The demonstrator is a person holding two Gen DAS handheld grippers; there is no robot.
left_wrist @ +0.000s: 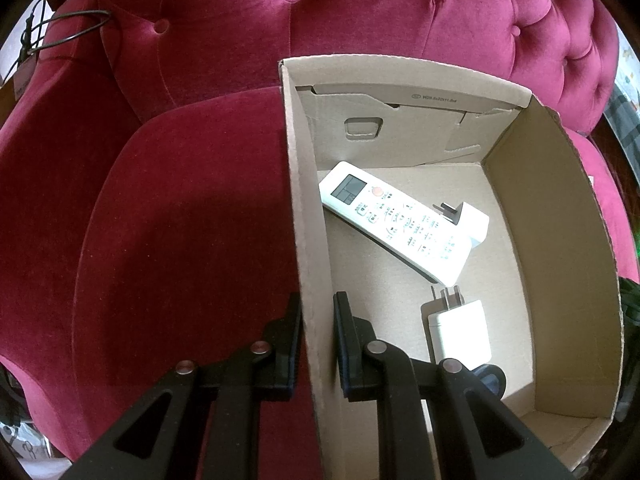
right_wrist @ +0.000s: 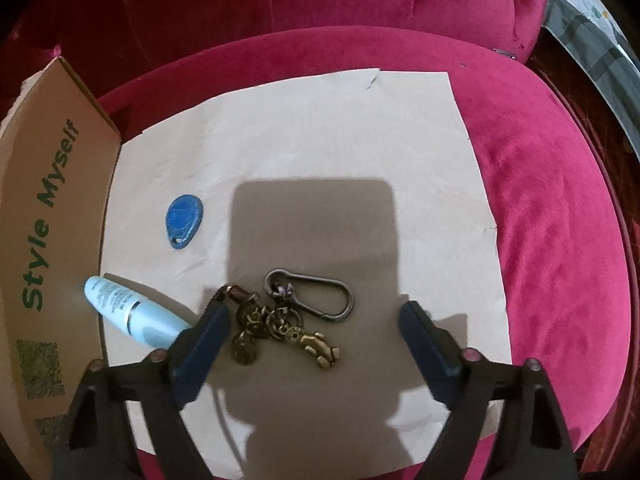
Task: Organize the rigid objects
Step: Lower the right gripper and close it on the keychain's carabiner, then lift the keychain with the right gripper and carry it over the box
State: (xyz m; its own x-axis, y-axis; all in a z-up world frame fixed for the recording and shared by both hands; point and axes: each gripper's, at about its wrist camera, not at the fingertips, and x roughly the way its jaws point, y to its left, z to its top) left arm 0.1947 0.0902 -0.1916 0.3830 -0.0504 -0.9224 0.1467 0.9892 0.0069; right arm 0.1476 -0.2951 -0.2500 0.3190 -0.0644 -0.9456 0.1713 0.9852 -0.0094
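The right gripper (right_wrist: 314, 332) is being held open, pointing steeply down, jaws straddling a brass-coloured metal keychain bunch (right_wrist: 280, 326) with a grey steel carabiner (right_wrist: 316, 290) and a small brass car-shaped charm (right_wrist: 320, 350); nothing is being pressed by the pads. The bunch is lying on a beige paper sheet (right_wrist: 320, 140) spread over a crimson velvet sofa seat (right_wrist: 560, 200), between the jaws and nearer the left one, whose tip is touching or nearly touching the bunch's edge.

The keychain is judged light but loose: stiff metal pieces linked by rings, so it is likely to be dangling and swinging when lifted. The carabiner loop or the ring cluster at its base is being judged the best hold; the charms are small and smooth and may be slipping out.

Beyond the left jaw a pale blue plastic tube (right_wrist: 128, 312) and a blue teardrop key fob (right_wrist: 185, 220) are lying, with a printed cardboard box (right_wrist: 52, 200) further left.

The left gripper (left_wrist: 318, 344) is being held shut on the brown cardboard box wall (left_wrist: 308, 240). Inside, ahead of it, a white remote control (left_wrist: 396, 222) and two white plug adapters (left_wrist: 460, 334) are lying.
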